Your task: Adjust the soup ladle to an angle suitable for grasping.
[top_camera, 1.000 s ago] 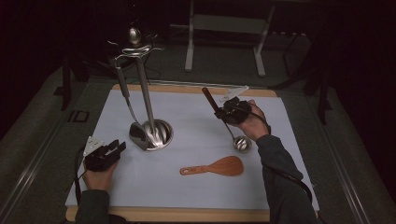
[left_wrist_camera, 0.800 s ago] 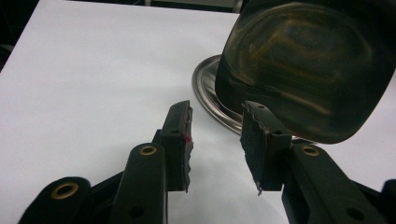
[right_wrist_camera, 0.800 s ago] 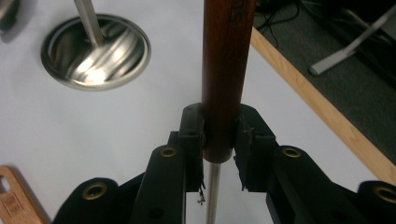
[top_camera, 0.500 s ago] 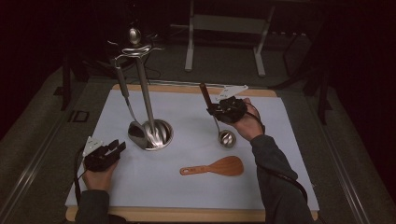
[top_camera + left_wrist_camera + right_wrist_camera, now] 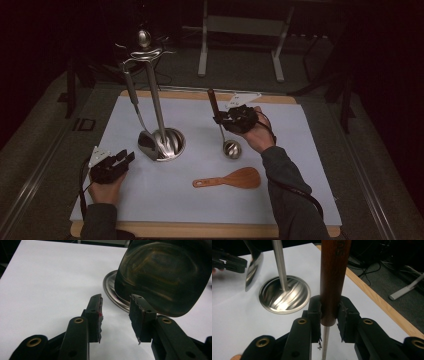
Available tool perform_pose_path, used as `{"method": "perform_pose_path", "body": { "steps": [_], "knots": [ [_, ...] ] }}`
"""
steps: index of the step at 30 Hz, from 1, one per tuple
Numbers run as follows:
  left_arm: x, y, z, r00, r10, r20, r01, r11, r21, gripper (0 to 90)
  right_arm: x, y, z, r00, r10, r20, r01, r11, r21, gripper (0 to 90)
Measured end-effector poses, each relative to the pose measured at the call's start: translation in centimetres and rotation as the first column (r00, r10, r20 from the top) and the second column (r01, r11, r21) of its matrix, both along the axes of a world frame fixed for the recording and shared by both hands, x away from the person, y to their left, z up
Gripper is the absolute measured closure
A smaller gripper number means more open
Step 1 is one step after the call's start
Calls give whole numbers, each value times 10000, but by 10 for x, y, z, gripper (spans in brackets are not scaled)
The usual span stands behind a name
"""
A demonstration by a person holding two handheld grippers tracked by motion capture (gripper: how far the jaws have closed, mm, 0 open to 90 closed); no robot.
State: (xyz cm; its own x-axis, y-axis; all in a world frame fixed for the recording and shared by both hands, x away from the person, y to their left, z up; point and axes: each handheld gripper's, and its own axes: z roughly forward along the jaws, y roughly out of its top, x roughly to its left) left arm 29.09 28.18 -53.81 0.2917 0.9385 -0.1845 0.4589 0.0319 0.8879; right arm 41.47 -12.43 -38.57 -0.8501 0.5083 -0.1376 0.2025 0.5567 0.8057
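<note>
My right gripper (image 5: 218,119) is shut on the brown wooden handle of a metal ladle (image 5: 231,148), which hangs upright with its bowl just above the sheet. In the right gripper view the pads (image 5: 315,312) clamp the bottom end of the handle (image 5: 334,270). A steel utensil stand (image 5: 156,105) with a round base (image 5: 173,144) rises left of the ladle. A metal turner (image 5: 145,142) hangs from the stand's top. My left gripper (image 5: 126,157) rests open near the front left, its jaws (image 5: 116,312) empty and pointing at the turner blade (image 5: 162,277).
A wooden rice paddle (image 5: 231,178) lies flat in front of the ladle. A pale sheet (image 5: 300,150) covers a wooden board whose edge (image 5: 382,307) runs along the back. Dark floor, cables and a metal frame leg lie beyond.
My right gripper has carried the ladle leftward, closer to the stand, and the bowl has moved with it. The left gripper has stayed where it was.
</note>
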Motion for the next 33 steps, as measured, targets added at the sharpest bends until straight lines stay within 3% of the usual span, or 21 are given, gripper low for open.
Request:
{"method": "perform_pose_path", "body": {
  "steps": [33],
  "knots": [
    [0,1,0,10000,-1,7,1,10000,-64,624,-16,41,-3,9978,659,116,-668,9912,1141,739]
  ]
}}
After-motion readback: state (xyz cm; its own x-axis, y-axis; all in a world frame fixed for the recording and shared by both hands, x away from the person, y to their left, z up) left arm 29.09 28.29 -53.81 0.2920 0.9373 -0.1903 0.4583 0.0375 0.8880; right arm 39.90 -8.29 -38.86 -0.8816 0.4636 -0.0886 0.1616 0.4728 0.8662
